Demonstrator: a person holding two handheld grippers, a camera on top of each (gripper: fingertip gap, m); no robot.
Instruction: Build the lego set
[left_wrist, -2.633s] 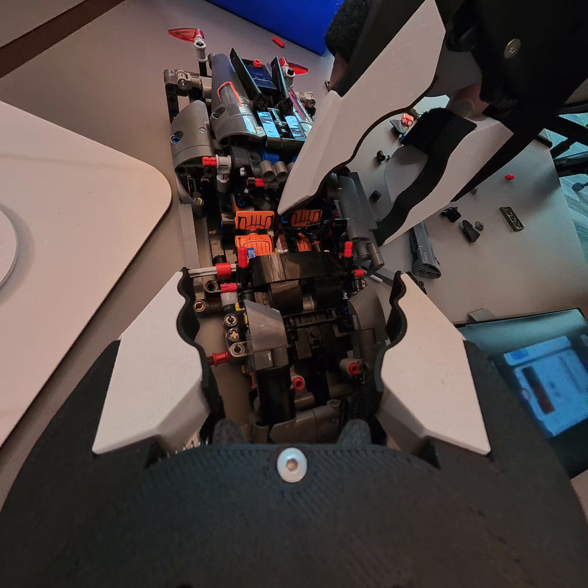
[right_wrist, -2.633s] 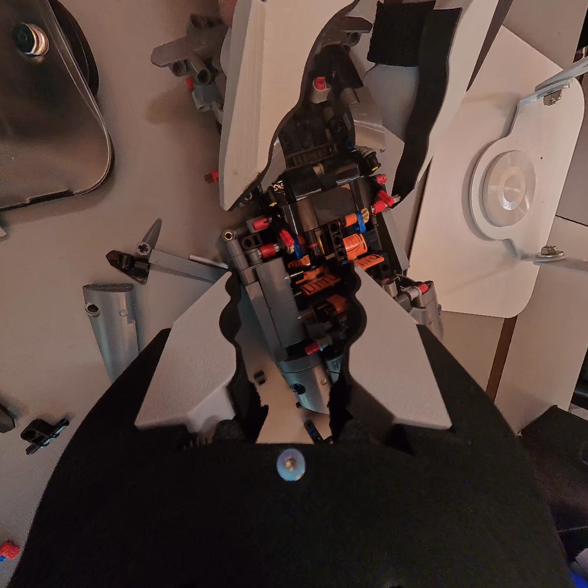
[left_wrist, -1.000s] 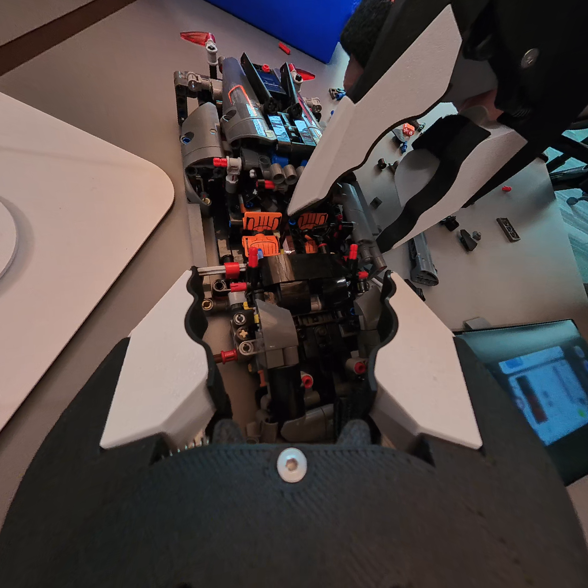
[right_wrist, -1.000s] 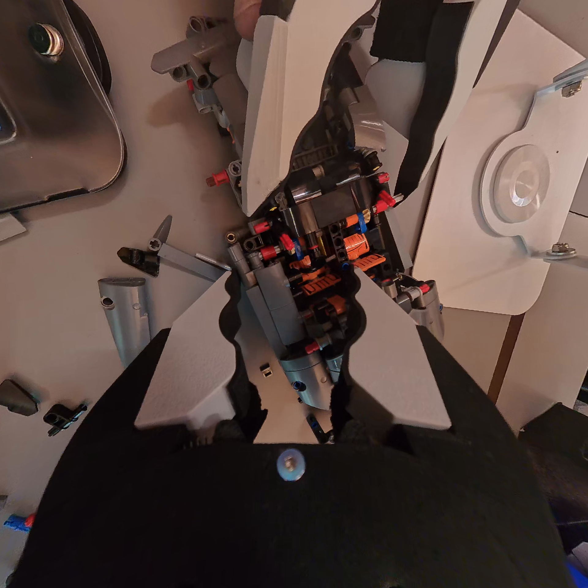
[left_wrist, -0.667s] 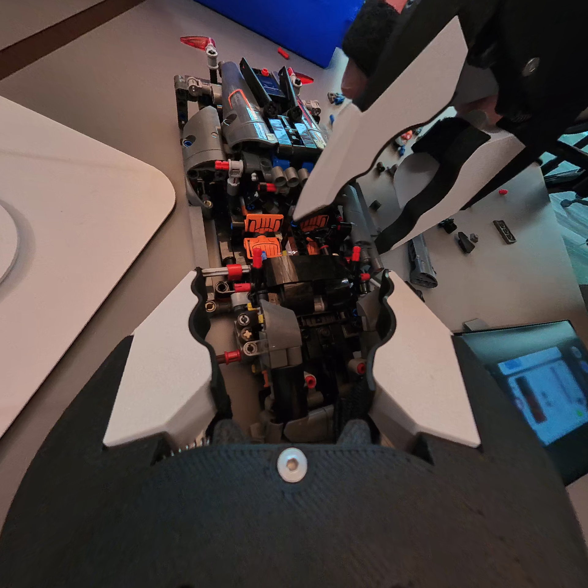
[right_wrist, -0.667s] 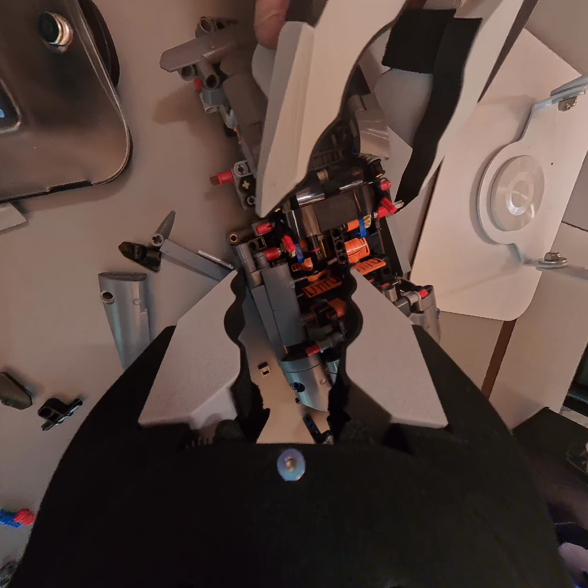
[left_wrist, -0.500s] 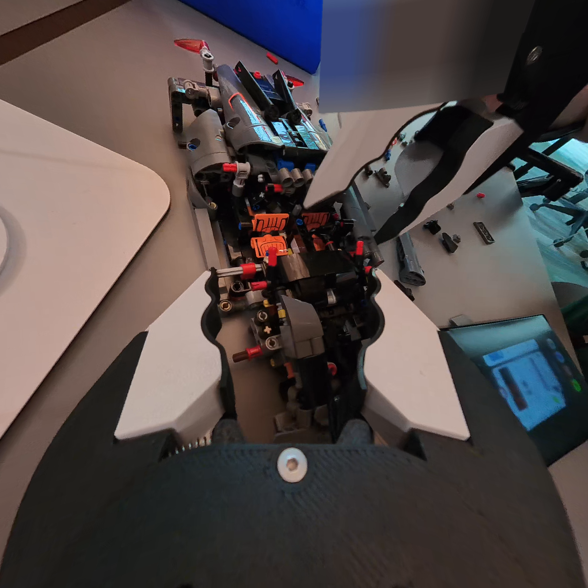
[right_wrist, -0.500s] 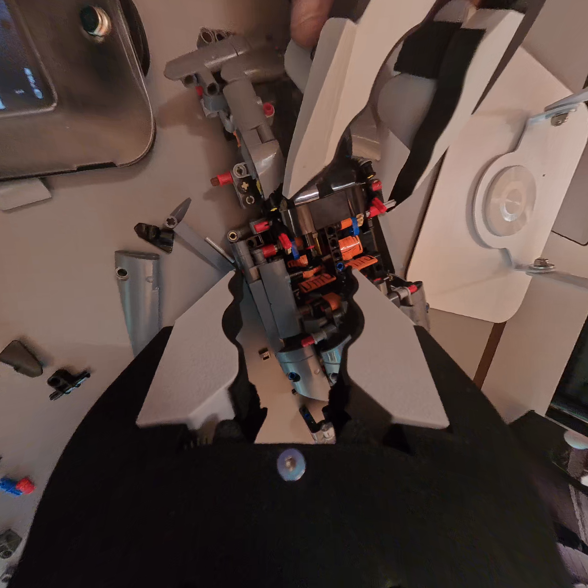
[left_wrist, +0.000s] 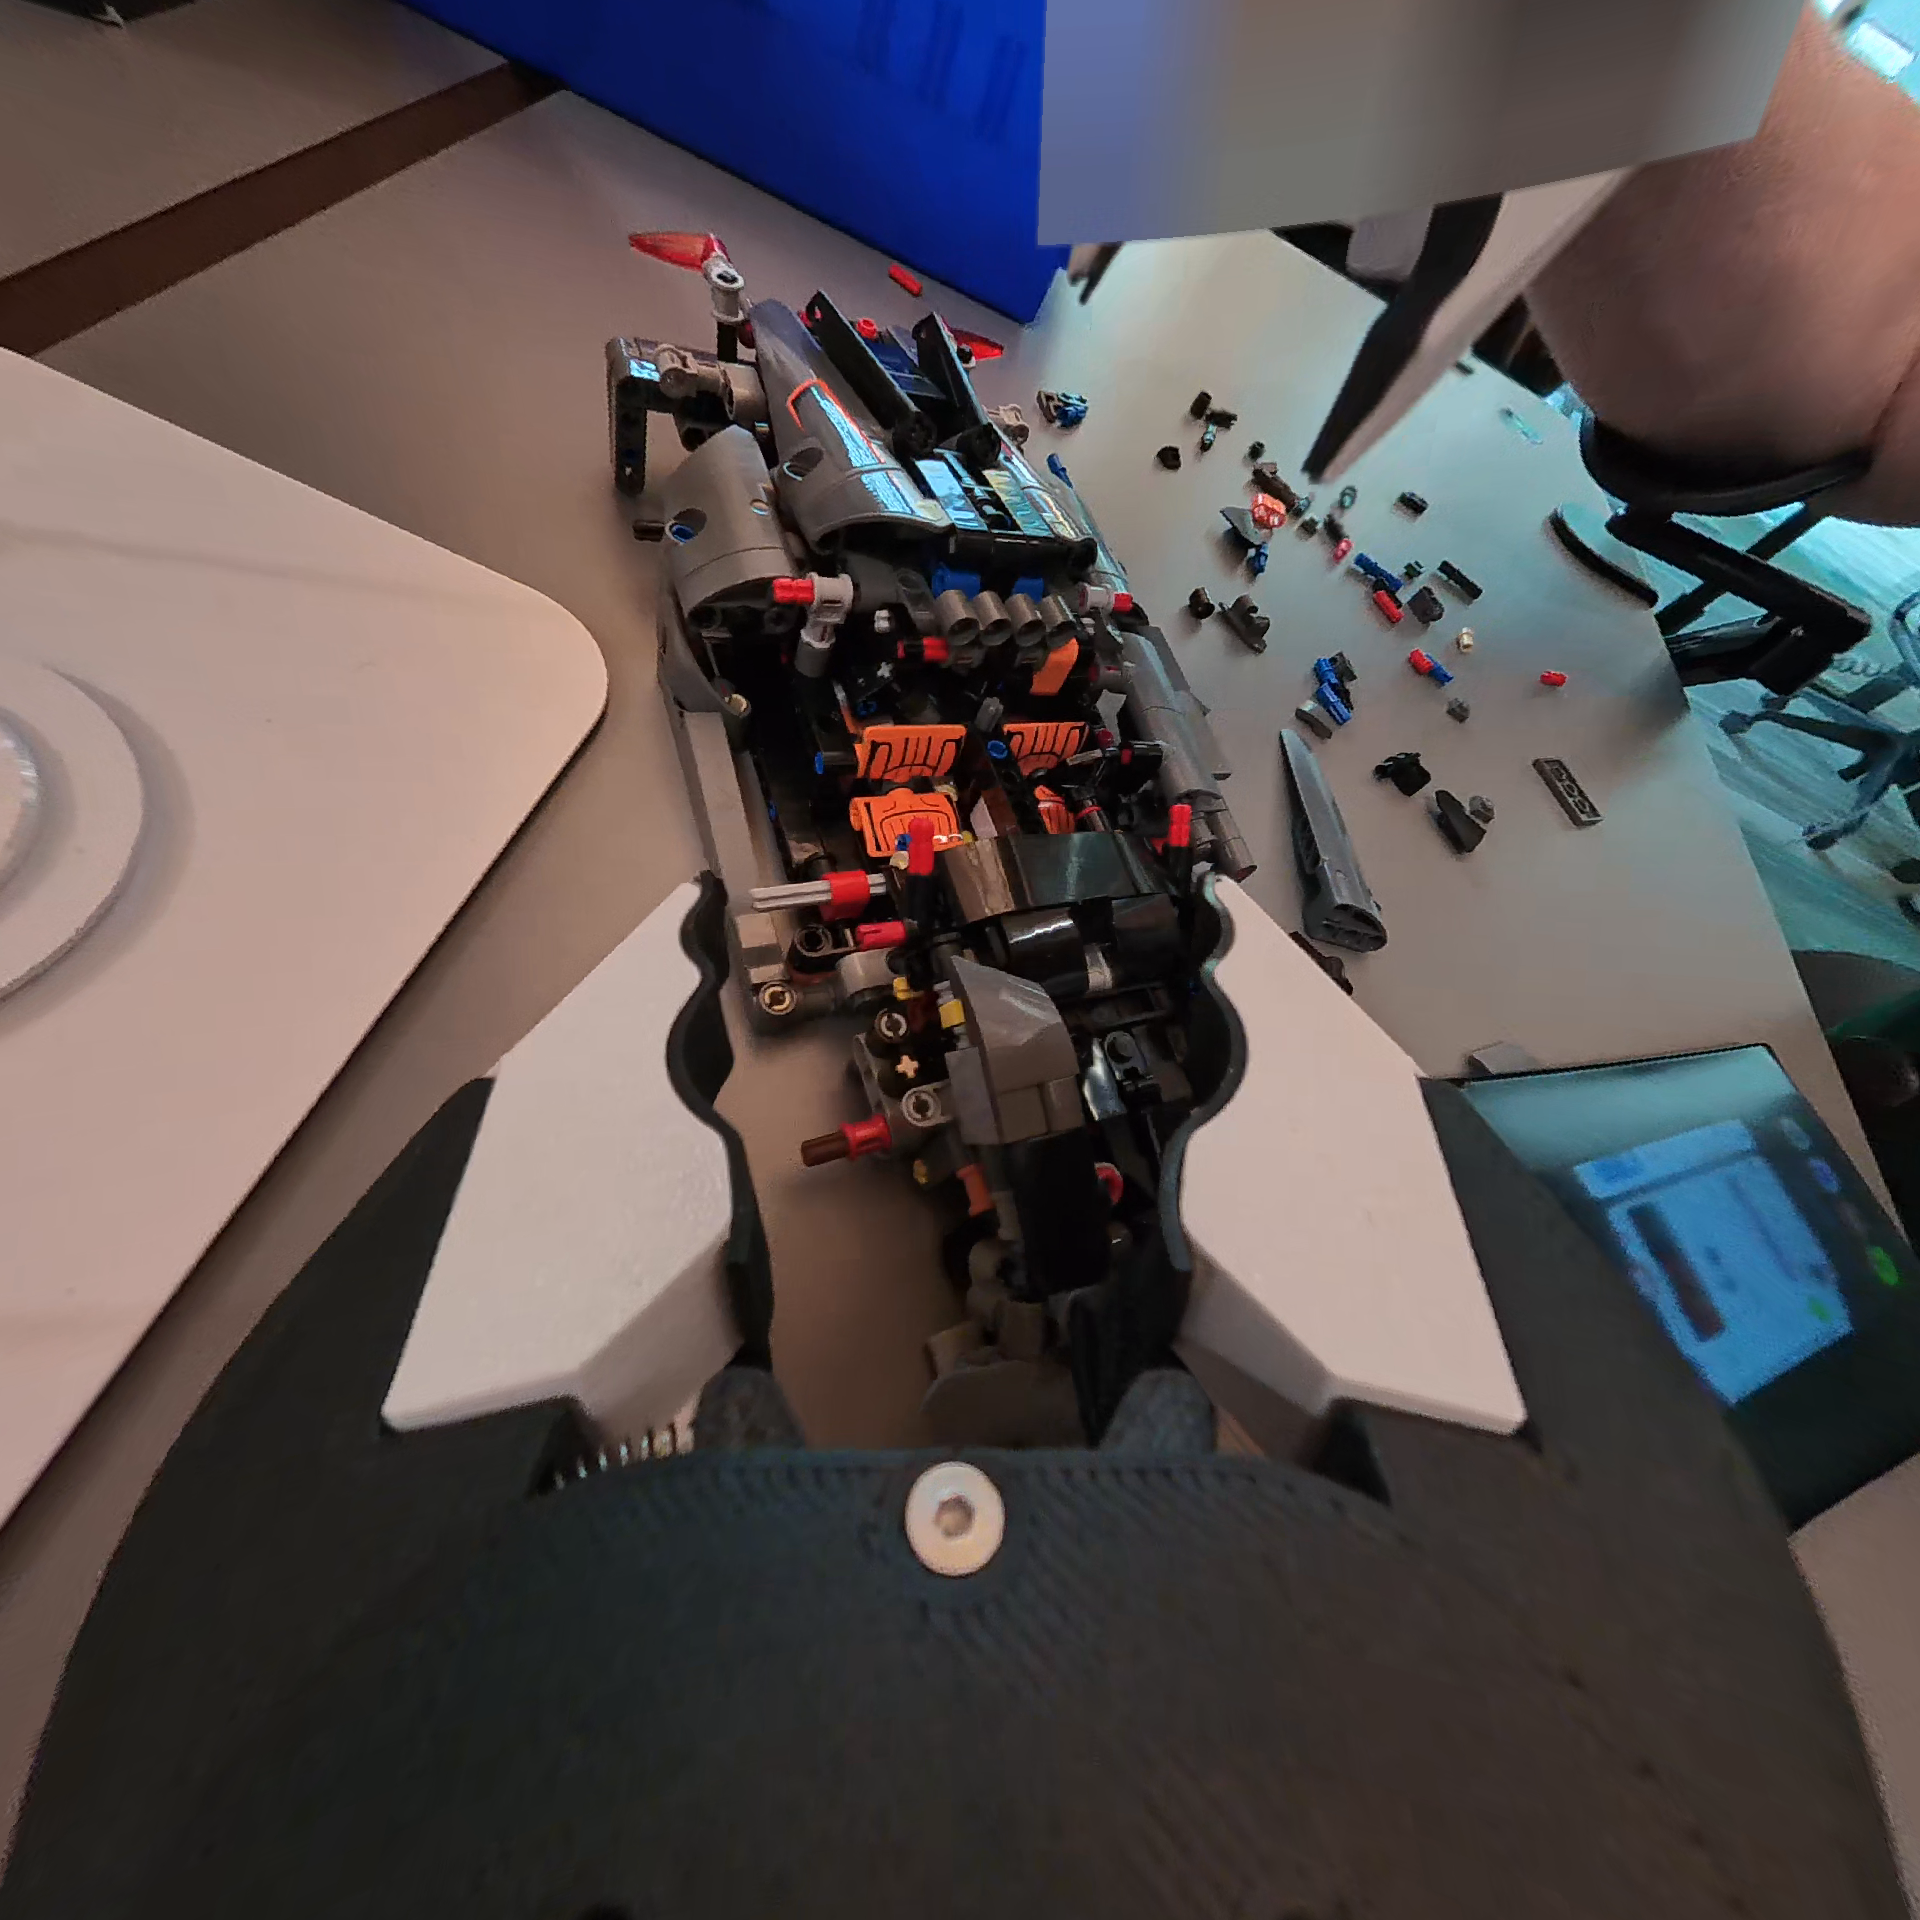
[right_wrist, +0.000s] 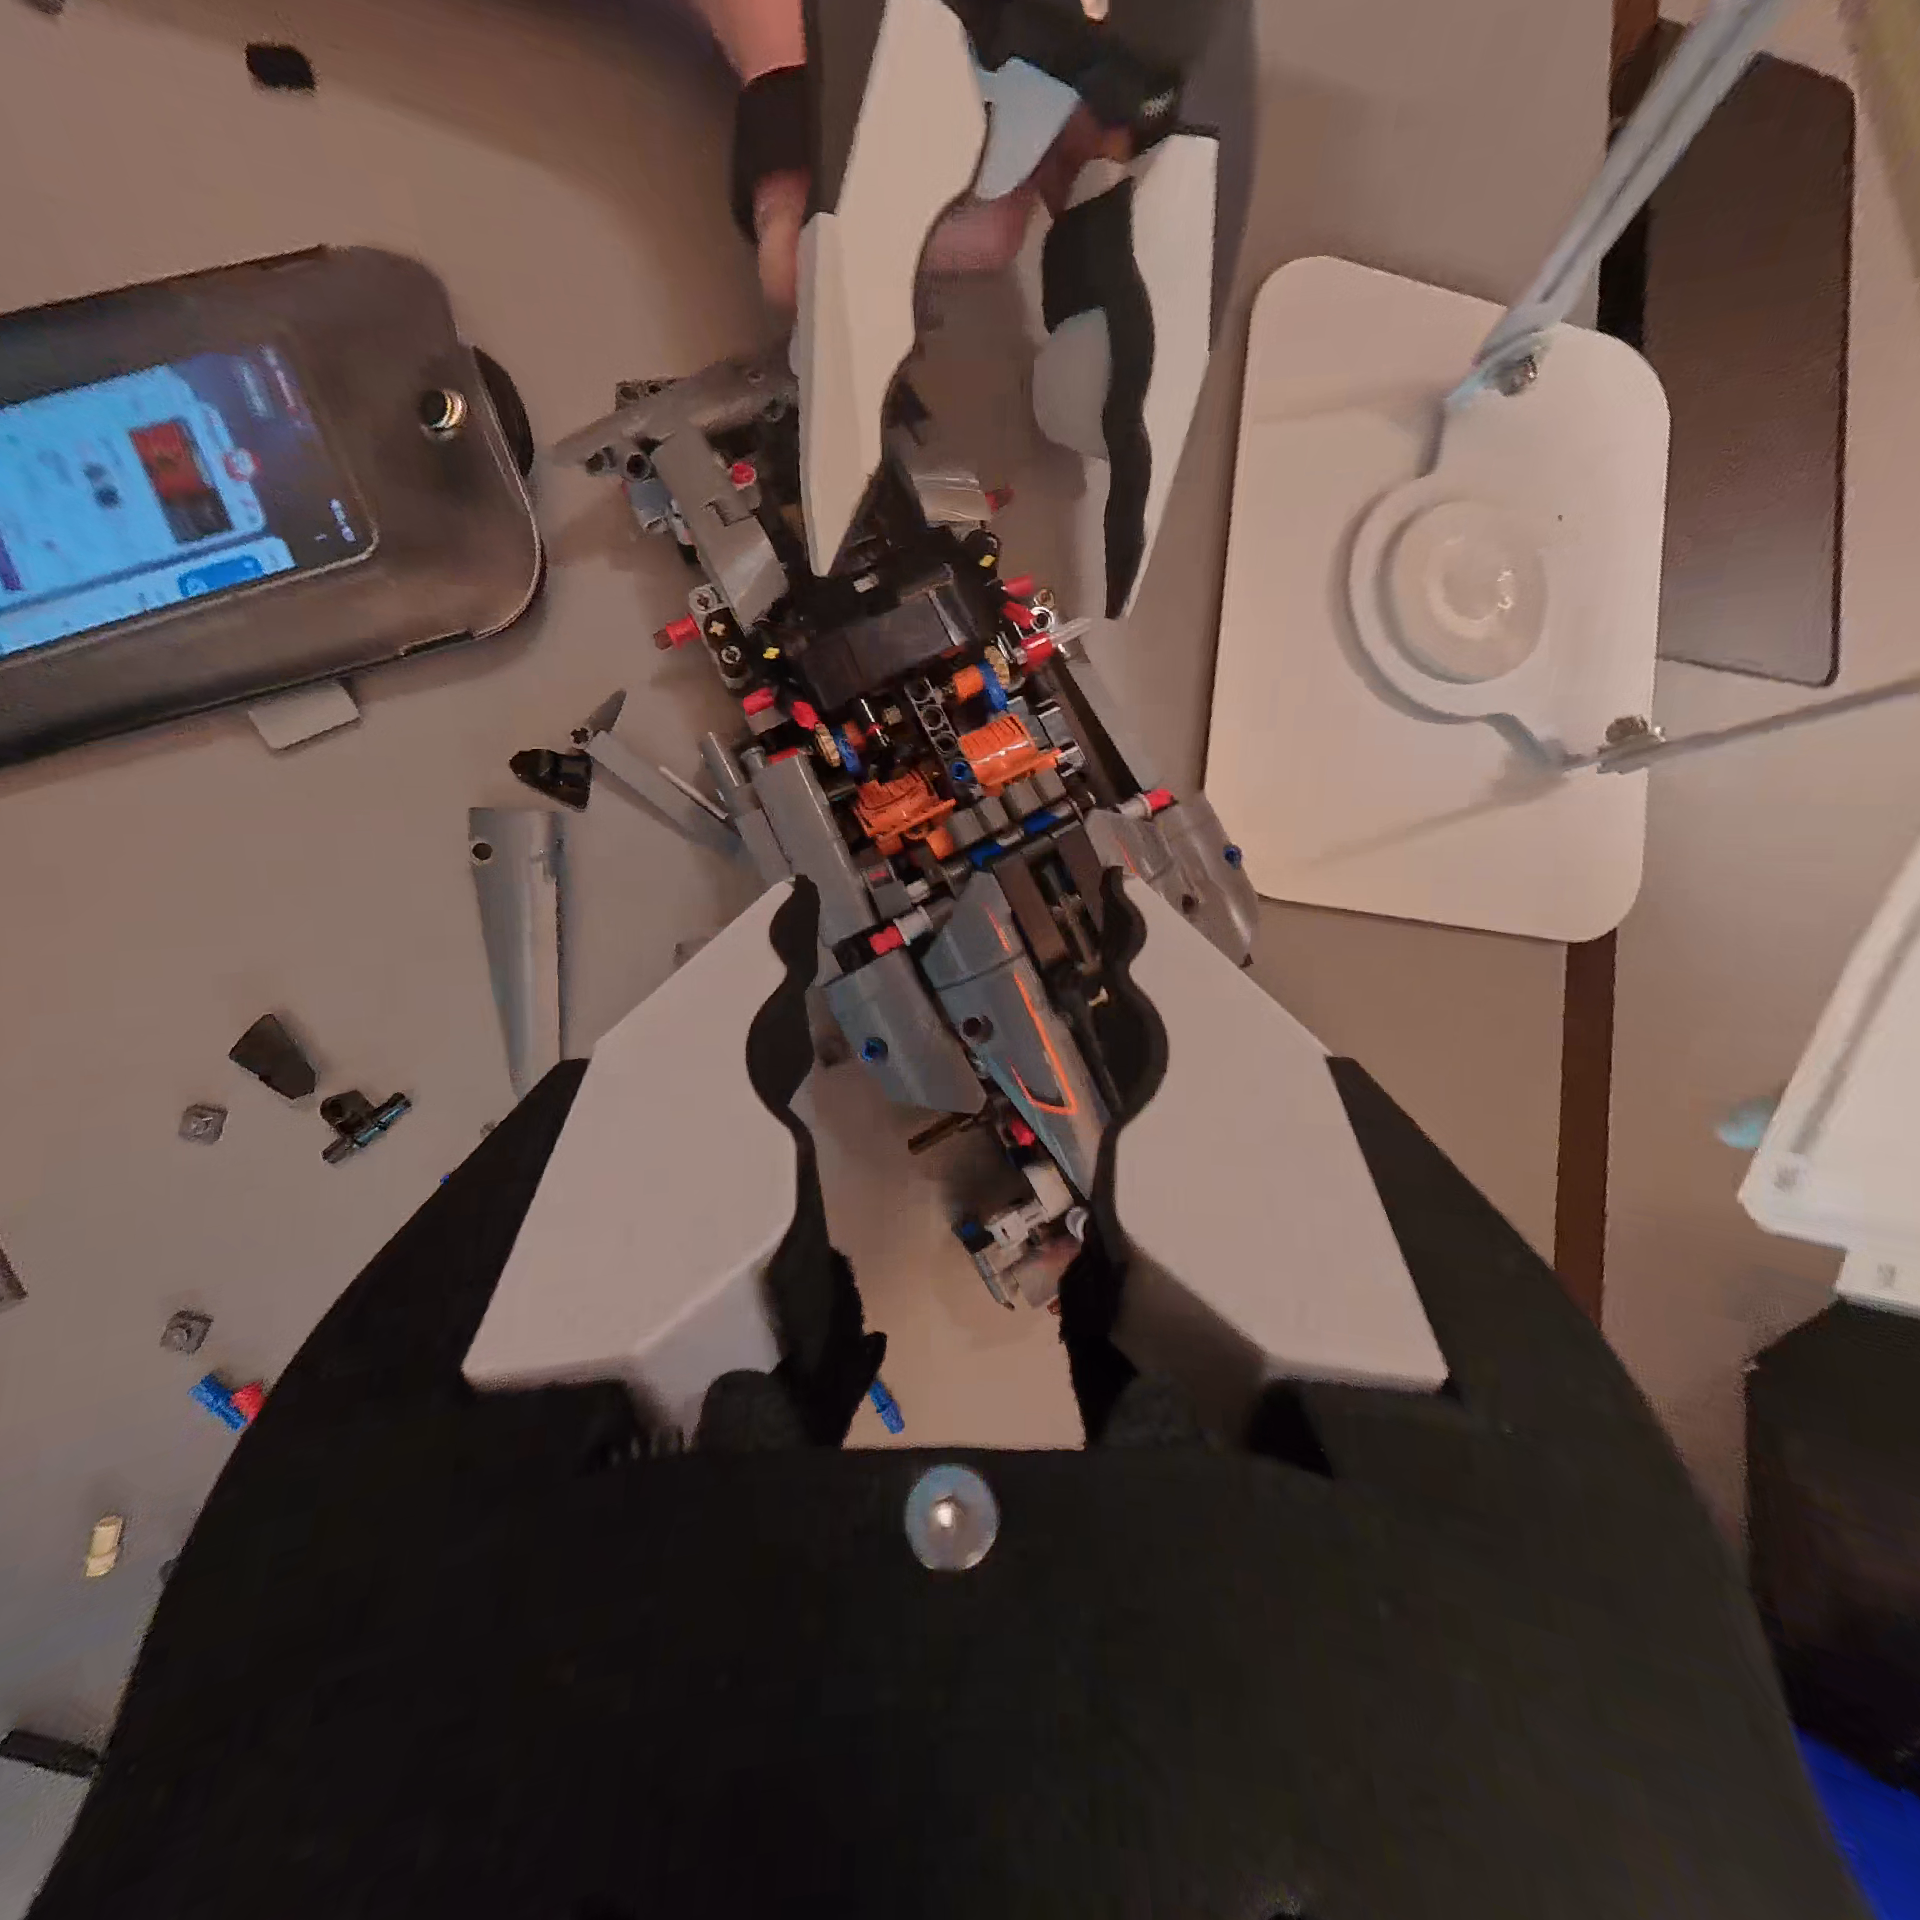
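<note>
Now, by label:
Left gripper: jaws apart, straddling the near end of the lego model; whether the pads press it is hard to tell.
Right gripper: jaws apart over the model's opposite end, touching nothing visibly.
Lego model: lies lengthwise mid-table, beside a white base plate.
Loose pieces: scattered toward the table's far edge.
Hidden: the model's nearest tip, behind the gripper body; a patch covers the upper corner.

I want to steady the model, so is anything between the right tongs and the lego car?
Nothing visible. The right tongs hang open above the lego car, at its tail; the left tongs straddle its far end.
</note>
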